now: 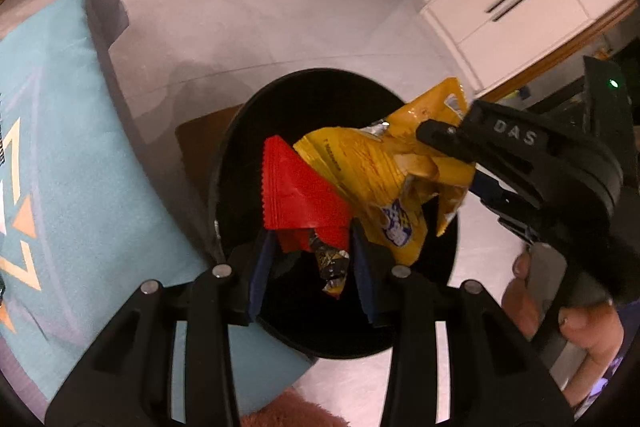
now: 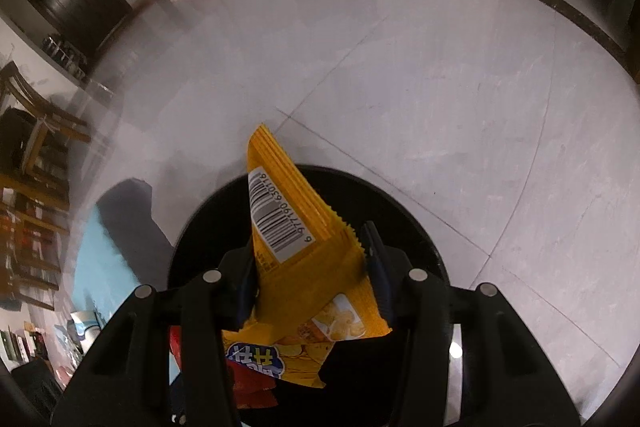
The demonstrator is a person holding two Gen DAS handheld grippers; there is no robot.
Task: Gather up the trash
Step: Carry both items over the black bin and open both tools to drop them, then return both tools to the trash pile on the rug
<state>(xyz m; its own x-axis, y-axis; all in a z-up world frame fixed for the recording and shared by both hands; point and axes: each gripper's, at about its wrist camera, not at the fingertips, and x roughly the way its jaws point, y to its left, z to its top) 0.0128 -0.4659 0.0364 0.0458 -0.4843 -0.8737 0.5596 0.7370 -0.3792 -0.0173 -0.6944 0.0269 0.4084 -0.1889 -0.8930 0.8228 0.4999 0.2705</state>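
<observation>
Wrappers hang over the mouth of the black bin (image 1: 304,95), each pinched in a tool. The left tool (image 1: 310,259) is clamped on the crumpled lower end of the red wrapper (image 1: 298,187), which stands up past its fingertips. The right tool (image 2: 310,267) grips the yellow chip bag (image 2: 296,239) across its middle, barcode end sticking up, the rest drooping into the bin. Beside the bin lies a teal cushion (image 1: 80,147) on the floor (image 2: 400,67).

Both held wrappers (image 1: 304,195) (image 2: 296,247) hang over the bin (image 1: 240,131), which stands apparently beside the table (image 1: 80,147).
</observation>
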